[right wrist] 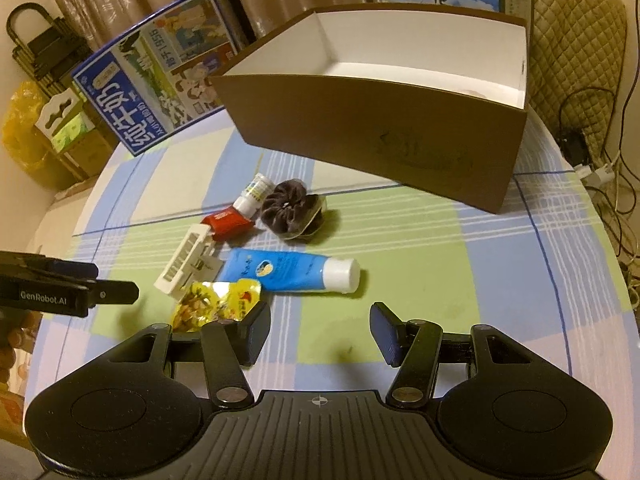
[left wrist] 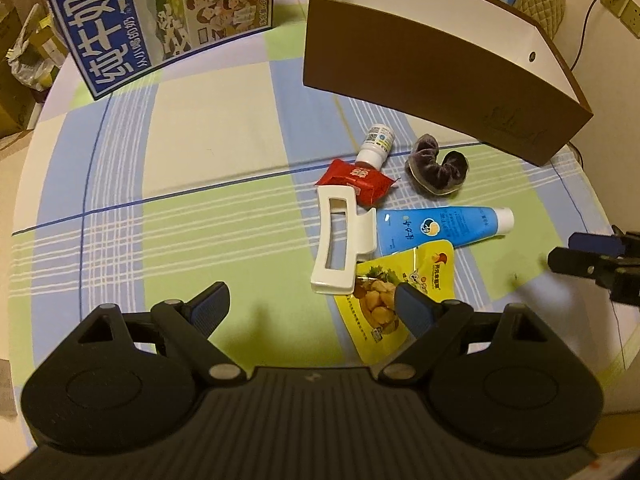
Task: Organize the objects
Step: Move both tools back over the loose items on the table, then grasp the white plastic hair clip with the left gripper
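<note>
The left gripper (left wrist: pixel 308 304) hangs just above the worktop (left wrist: pixel 192 160) with its fingers spread wide and holding nothing; the right-hand finger overlaps the near end of the yellow snack pouch (left wrist: pixel 404 276). The right gripper (right wrist: pixel 320 328) is likewise well open and empty, level over bare cloth just short of the blue tube (right wrist: pixel 288 270).

The worktop is rounded and covered by a blue, green and cream checked cloth. The loose things lie clustered at its middle: pouch nearest, then a white hair clip (left wrist: pixel 340 240) touching it, the tube beside that, a red packet (left wrist: pixel 360 182), a small white bottle (left wrist: pixel 378 146) and a dark scrunchie (left wrist: pixel 436 170). Beyond them stands an open brown box (left wrist: pixel 440 92), and to its left a blue milk carton (left wrist: pixel 152 24).

Only the right wrist view shows the box's white interior, apparently empty, along with curtains (right wrist: pixel 120 0), a quilted chair back (right wrist: pixel 576 40) and part of a hand (right wrist: pixel 16 344) at the left edge.
</note>
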A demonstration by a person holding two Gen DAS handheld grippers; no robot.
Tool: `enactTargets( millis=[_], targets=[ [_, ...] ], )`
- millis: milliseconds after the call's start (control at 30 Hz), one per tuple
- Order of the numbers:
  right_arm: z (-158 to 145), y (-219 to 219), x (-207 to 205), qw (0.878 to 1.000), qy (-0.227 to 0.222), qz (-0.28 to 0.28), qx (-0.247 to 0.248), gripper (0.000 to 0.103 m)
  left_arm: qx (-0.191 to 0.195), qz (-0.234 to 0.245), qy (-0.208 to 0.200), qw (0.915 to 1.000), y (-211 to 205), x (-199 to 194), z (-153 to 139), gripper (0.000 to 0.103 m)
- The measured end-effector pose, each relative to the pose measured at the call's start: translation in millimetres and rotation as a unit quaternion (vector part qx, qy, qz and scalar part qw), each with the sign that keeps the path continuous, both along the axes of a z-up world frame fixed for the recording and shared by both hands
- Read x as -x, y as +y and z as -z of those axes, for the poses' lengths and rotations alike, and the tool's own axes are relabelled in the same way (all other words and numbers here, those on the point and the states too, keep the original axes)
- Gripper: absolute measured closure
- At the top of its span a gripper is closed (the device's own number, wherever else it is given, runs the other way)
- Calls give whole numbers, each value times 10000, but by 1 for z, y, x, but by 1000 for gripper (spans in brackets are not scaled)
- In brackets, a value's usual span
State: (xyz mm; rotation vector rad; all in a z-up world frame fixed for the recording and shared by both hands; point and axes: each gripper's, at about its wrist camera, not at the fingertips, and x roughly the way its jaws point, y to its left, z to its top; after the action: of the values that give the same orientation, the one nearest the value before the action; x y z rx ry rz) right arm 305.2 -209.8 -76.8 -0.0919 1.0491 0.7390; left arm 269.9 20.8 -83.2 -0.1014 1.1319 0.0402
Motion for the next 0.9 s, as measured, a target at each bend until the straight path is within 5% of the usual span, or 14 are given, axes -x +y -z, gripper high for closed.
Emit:
enactTargets(
  millis=[600, 800, 900],
  targets=[
    [17, -21, -29, 9980, 184, 582, 146, 50, -68, 463, 148, 9988, -17, -55, 41, 32],
    [19, -20, -32, 9978, 211, 607, 145, 50, -72, 562, 254, 9981, -18, -68, 53, 49],
    [19, -16, -33, 9984, 175, 513, 131, 50, -46, 598, 270, 9978, -17, -69, 56, 67]
  ],
)
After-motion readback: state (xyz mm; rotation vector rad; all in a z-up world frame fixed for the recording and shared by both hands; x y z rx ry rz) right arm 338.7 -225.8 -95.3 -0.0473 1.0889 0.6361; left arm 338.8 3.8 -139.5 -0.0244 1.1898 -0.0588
